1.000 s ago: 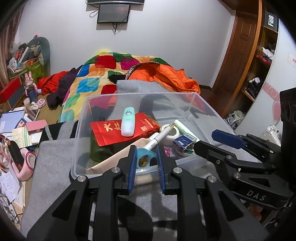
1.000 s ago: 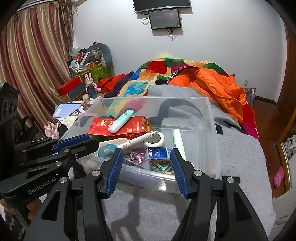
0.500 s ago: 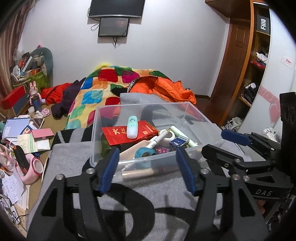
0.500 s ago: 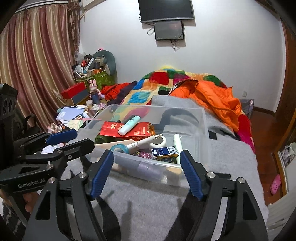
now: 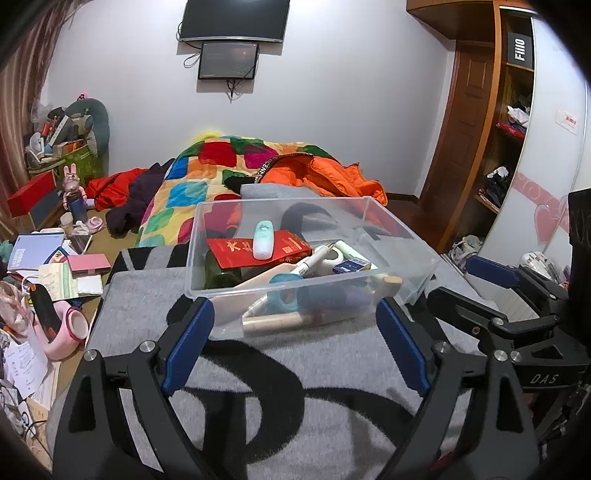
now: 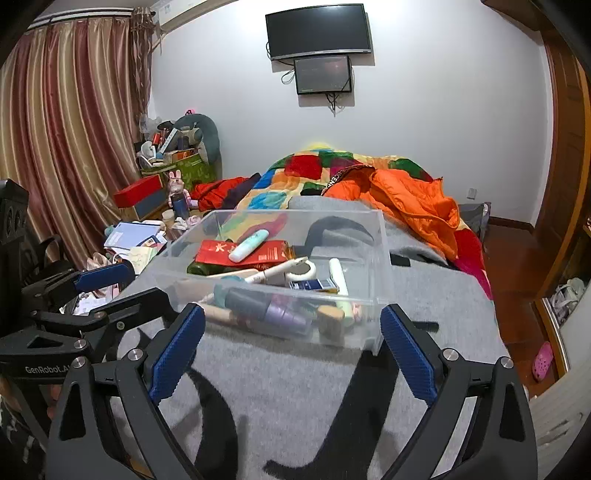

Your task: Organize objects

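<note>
A grey blanket [image 5: 140, 302] with black markings covers the near end of the bed, and on it sits the clear plastic bin [image 5: 406, 236], the landmark for everything else. Behind the bin lie a patchwork quilt [image 5: 207, 166] and an orange jacket [image 5: 332, 177]. On the wall above and beyond it hang a television [image 6: 319, 29] and a smaller screen [image 6: 323, 74].

Just in front of the bin, the left gripper [image 5: 295, 343] hangs over the blanket, its blue-padded jaws spread wide and empty, apart from the bin's near wall. The right gripper [image 6: 291, 354] hovers just in front of the bin too, jaws equally wide, holding nothing.

Inside the bin, a red packet [image 5: 255, 251] lies toward the back left, on top of a dark green item. A pale mint tube [image 5: 263, 239] rests on the packet. A white pen [image 5: 314, 260] slants across the middle, a blue box [image 5: 352, 265] sits to the right of it, and a roll of teal tape [image 5: 286, 291] lies against the near wall.
</note>
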Demonstrator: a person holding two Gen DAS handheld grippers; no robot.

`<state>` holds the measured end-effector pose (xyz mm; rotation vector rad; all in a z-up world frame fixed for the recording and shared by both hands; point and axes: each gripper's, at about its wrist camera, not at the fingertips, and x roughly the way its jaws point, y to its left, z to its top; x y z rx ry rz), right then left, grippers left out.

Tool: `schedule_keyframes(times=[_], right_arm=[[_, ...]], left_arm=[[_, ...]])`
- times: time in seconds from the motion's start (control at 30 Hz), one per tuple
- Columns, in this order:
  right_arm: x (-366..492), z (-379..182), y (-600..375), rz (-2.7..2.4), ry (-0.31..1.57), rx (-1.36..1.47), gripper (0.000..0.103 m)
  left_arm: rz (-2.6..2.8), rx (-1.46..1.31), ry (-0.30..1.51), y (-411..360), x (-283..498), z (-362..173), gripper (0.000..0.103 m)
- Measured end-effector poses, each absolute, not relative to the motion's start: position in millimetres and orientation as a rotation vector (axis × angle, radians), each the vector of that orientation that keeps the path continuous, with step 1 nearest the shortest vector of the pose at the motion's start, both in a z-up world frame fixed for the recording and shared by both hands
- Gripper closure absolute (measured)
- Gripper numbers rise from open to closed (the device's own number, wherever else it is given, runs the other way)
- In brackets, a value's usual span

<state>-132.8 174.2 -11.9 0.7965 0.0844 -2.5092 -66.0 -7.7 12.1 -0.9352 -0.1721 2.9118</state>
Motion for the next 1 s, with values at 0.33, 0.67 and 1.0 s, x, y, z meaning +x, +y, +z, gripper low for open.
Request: schedule_keyframes(times=[0.33,0.67,1.0], right_arm=[[-128.5,-14.8,176.9,-2.507,0.081,0.808,0.008],[-127.2,-17.7,174.1,-2.499,0.083,0.816,0.008],[-127.1,-18.1,173.5,-2.498,0.081,0.815,0.008]], left_arm=[[2.913,-0.947,-0.175,-4.5,-59.8,8.8,0.012],[2.915,-0.961,-0.173,-5.6,-60.5,4.6,0.012],[2.914,-0.97,-0.178,-6.8,-61.6,2.4,0.012]])
